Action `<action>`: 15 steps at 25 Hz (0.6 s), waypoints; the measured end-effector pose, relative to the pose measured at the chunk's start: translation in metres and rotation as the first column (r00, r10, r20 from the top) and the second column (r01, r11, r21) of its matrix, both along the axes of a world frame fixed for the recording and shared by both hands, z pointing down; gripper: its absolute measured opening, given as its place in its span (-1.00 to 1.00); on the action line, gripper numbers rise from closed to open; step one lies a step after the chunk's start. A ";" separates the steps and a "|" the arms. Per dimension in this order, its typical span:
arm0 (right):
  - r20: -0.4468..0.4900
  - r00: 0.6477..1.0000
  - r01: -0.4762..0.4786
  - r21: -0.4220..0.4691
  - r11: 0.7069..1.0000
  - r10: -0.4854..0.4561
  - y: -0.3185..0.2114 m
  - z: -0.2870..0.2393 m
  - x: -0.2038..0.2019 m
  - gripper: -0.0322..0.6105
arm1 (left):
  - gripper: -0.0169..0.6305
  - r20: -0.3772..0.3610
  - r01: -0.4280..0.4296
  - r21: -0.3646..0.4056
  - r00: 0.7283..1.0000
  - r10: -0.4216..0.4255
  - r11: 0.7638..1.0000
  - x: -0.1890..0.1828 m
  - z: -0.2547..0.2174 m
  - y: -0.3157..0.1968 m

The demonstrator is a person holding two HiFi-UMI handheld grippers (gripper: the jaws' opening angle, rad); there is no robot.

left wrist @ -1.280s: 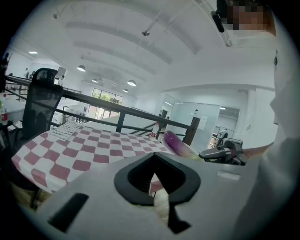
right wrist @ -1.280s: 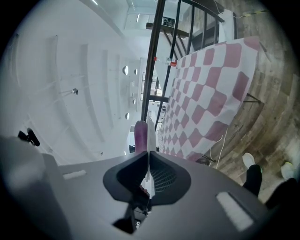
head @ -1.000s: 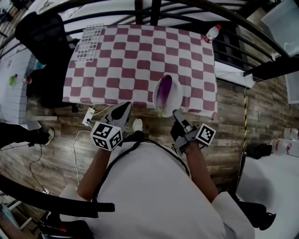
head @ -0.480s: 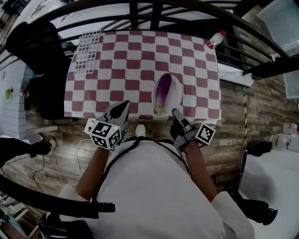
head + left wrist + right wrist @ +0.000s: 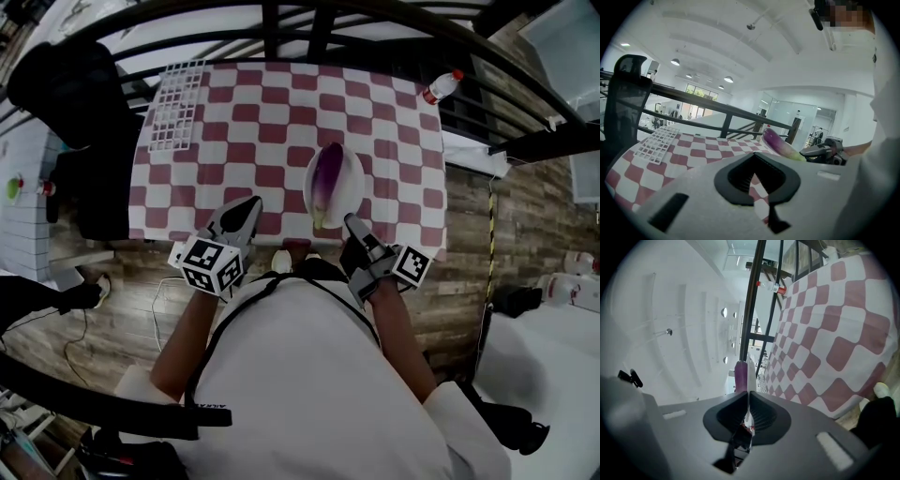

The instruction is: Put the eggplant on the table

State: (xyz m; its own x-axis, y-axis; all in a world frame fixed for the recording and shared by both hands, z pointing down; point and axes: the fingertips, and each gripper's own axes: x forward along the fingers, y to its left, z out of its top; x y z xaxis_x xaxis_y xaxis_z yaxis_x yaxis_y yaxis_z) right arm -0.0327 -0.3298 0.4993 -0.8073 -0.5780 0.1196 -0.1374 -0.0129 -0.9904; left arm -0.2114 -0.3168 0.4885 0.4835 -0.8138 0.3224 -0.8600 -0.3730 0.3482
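Note:
A purple eggplant [image 5: 326, 178] with a green stem end lies on a white plate [image 5: 352, 193] held over the near part of the checkered table [image 5: 244, 122]. My right gripper [image 5: 349, 223] is shut on the plate's near rim. In the right gripper view the thin plate edge [image 5: 748, 380] runs between the jaws of the right gripper [image 5: 748, 416], and the eggplant [image 5: 740, 376] shows beyond. My left gripper [image 5: 251, 204] hovers over the table's near edge, left of the plate, open by a narrow gap and holding nothing. The left gripper view shows the eggplant [image 5: 780, 144] at the right.
A white grid rack [image 5: 176, 94] lies at the table's far left corner. A plastic bottle [image 5: 441, 86] stands off the far right corner. A black chair [image 5: 66, 84] stands to the left. Dark railings cross behind the table.
Both grippers have moved forward toward the table. The plate with the eggplant has travelled with the right gripper and now sits farther over the tablecloth.

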 end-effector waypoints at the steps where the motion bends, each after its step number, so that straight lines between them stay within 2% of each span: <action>1: 0.000 1.000 0.006 0.001 1.000 -0.006 -0.002 0.000 -0.001 -0.83 | -0.93 -0.001 0.004 -0.001 1.000 -0.004 1.000 0.000 0.000 0.000; 8: 0.004 0.997 0.074 0.002 0.997 -0.074 -0.016 0.003 -0.006 -0.83 | -0.93 0.002 0.070 -0.003 0.998 -0.070 0.998 0.000 0.001 -0.001; 15: -0.019 0.981 0.194 -0.005 0.981 -0.195 -0.032 0.017 -0.011 -0.83 | -0.93 0.016 0.165 -0.009 0.986 -0.165 0.986 0.000 0.000 -0.003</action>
